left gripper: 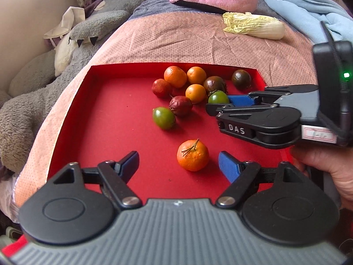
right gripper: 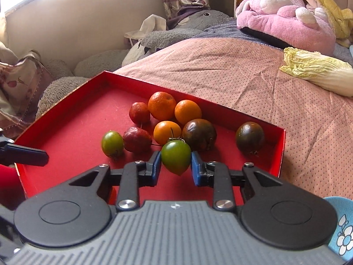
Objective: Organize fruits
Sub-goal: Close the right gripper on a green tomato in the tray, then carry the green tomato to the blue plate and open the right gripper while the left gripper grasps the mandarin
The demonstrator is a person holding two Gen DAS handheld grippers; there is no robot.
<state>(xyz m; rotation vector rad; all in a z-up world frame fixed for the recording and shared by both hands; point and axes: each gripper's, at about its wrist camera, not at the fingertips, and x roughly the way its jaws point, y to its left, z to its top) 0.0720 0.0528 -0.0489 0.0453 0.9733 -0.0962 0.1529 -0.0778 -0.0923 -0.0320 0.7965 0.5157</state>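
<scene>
My right gripper [right gripper: 176,165] is clamped on a green fruit [right gripper: 175,160], both blue pads pressed against its sides, low over the red tray [right gripper: 66,119]. That fruit sits at the near edge of the cluster, just in front of a dark purple fruit [right gripper: 199,134] and an orange one [right gripper: 167,132]; from here I cannot tell whether it touches the felt floor or is lifted off it. My left gripper [left gripper: 178,164] hangs wide open over the tray's near part, holding nothing, with a stemmed mandarin [left gripper: 192,155] lying between its fingers, nearer the right one, touching neither. A 2nd green fruit [left gripper: 163,118] lies left of the cluster, against a red fruit [left gripper: 181,105]. Another dark fruit [left gripper: 241,79] rests alone by the tray's far right corner.
</scene>
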